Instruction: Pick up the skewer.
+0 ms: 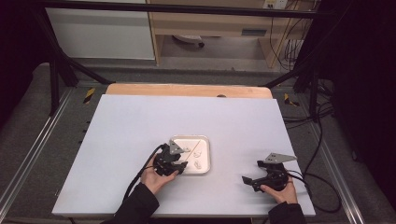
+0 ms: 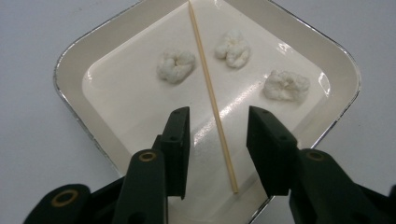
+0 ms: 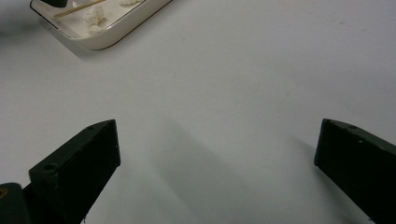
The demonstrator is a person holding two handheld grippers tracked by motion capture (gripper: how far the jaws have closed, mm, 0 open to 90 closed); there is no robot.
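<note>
Your left gripper (image 2: 218, 123) straddled the skewer (image 2: 211, 93) in the tray (image 2: 70, 60), jaws narrowed, untouching; thin, light, stiff, rolls: pinch mid-shaft. Right gripper (image 3: 217, 140) wide.

High view: fixed above the person's side, facing forward and down, far enough to take in the whole bench (image 1: 140, 126). Left gripper view: rides the left claw (image 2: 218, 140), close over the tray (image 2: 74, 60), looking down into it. Right gripper view: rides the right claw (image 3: 217, 158), low over bare bench, tray corner (image 3: 107, 39) at top left. All three share the tray.
</note>
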